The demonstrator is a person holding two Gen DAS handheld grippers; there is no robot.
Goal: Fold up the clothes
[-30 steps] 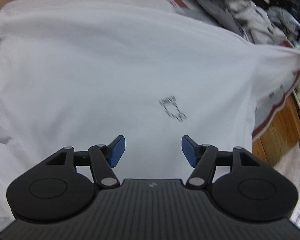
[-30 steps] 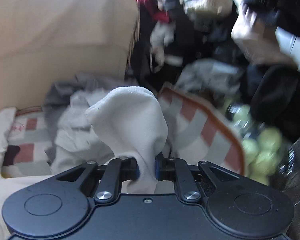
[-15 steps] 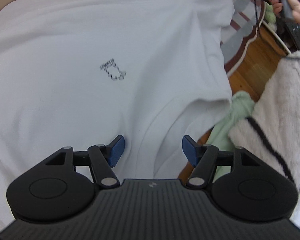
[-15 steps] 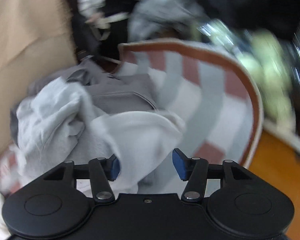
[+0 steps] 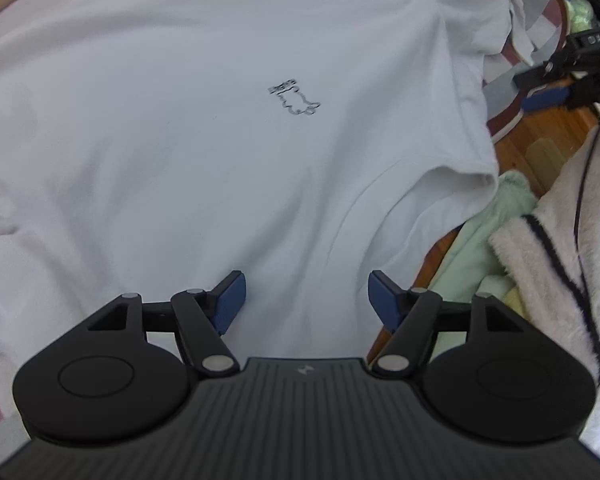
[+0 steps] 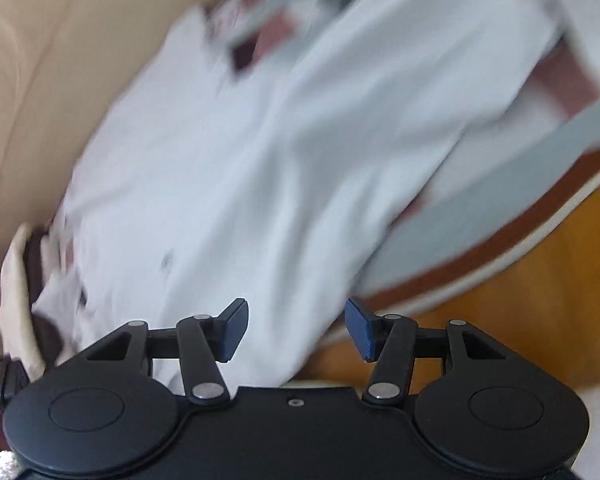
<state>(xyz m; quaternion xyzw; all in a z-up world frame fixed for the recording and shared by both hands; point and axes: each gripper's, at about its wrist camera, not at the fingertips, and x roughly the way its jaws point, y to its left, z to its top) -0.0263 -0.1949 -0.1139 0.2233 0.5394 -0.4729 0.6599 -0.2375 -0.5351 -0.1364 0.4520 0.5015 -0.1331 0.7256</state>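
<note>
A white T-shirt point(image 5: 220, 140) with a small dark print point(image 5: 294, 98) lies spread flat, front up. My left gripper point(image 5: 306, 300) hovers over its near edge beside a short sleeve point(image 5: 452, 184); its jaws are opening, with only flat cloth below them and nothing gripped. At the right edge of the left wrist view, my right gripper's blue pad point(image 5: 544, 98) shows past the shirt's side. In the blurred right wrist view, the right gripper point(image 6: 296, 328) stands open and empty above the shirt point(image 6: 260, 160), near its edge.
The shirt rests on a checked rug with a brown border point(image 6: 480, 220) over a wooden floor point(image 6: 540, 280). A fluffy white garment with dark stripes point(image 5: 560, 260) and pale green cloth point(image 5: 488, 232) lie on the right. A beige surface point(image 6: 40, 80) stands beyond the shirt.
My right gripper let go of the white cloth it held, opened, and swung down over the spread shirt. The left gripper shifted along the shirt's near edge and its jaws widened slightly.
</note>
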